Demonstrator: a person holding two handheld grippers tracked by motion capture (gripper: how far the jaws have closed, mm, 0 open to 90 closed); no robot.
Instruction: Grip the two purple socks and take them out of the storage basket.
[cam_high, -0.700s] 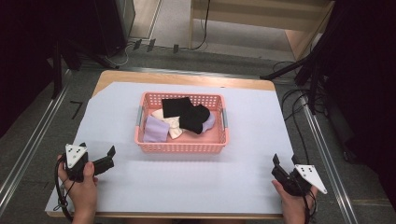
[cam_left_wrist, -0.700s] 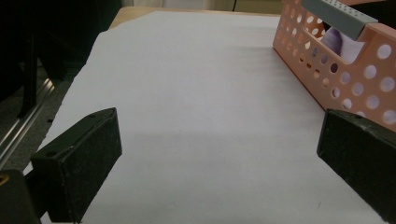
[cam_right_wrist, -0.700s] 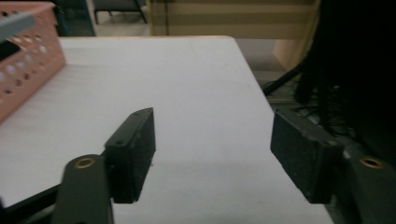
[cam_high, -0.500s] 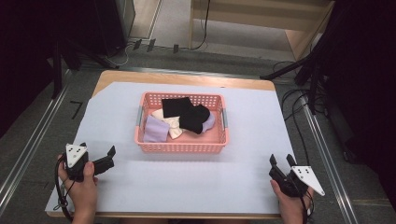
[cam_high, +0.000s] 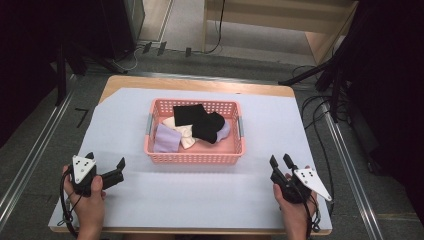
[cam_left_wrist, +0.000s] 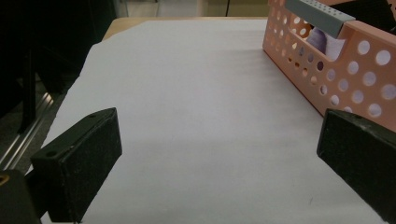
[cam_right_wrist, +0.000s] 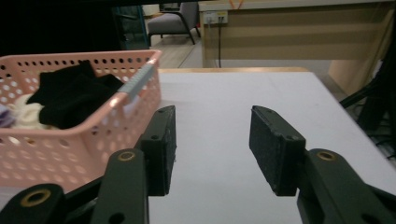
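Resting near the table's front edge, both grippers are empty. Left gripper sits by the front-left corner, jaws spread wide, nothing btwn them, angled twd the basket. Right gripper sits by the front-right corner, jaws apart w/ a narrower gap, also bare. Pink perforated basket stands farther back, mid-table, well apart from both. Inside: lilac cloth at its front-left, cream cloth beside it, black socks piled on top twd the back. Wooden table edge shows at the far side.
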